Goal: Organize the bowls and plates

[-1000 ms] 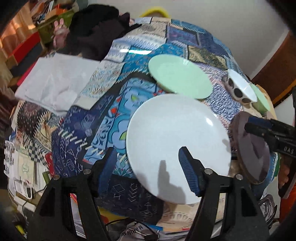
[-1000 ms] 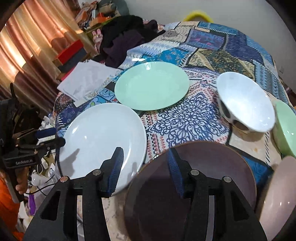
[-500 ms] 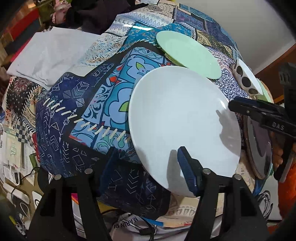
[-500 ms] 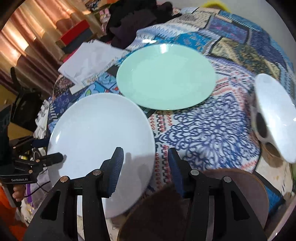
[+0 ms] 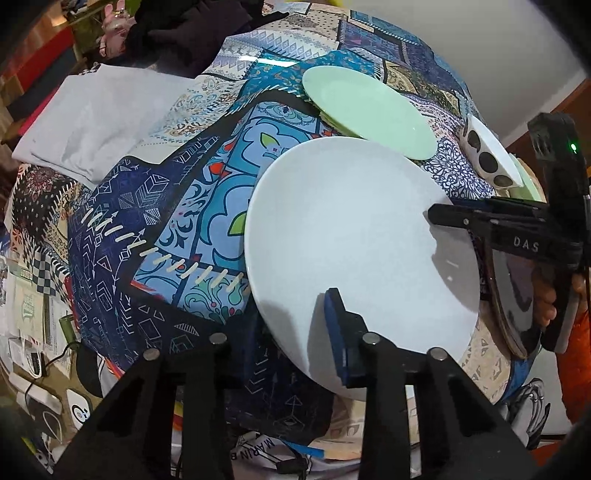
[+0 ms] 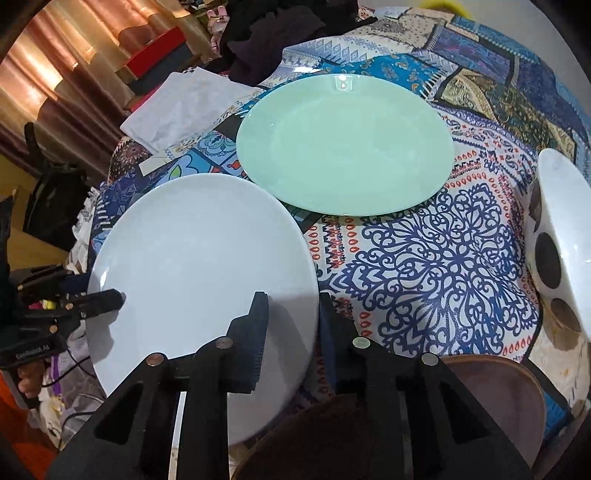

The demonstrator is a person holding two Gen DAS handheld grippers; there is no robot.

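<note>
A large white plate lies at the near edge of the patterned table. My left gripper straddles its near rim, one finger under and one over, jaws narrowed on it. My right gripper straddles the opposite rim and also shows from the side in the left wrist view. A mint green plate lies just beyond the white one. A dark brown plate lies under the right gripper.
A white bowl with dark dots stands at the right, a green dish behind it. A folded white cloth and dark clothes lie at the far left. Clutter lies on the floor below the table edge.
Both grippers moved onto the white plate's rim from opposite sides and narrowed their jaws. The right gripper moved left off the brown plate. The white plate now looks tilted.
</note>
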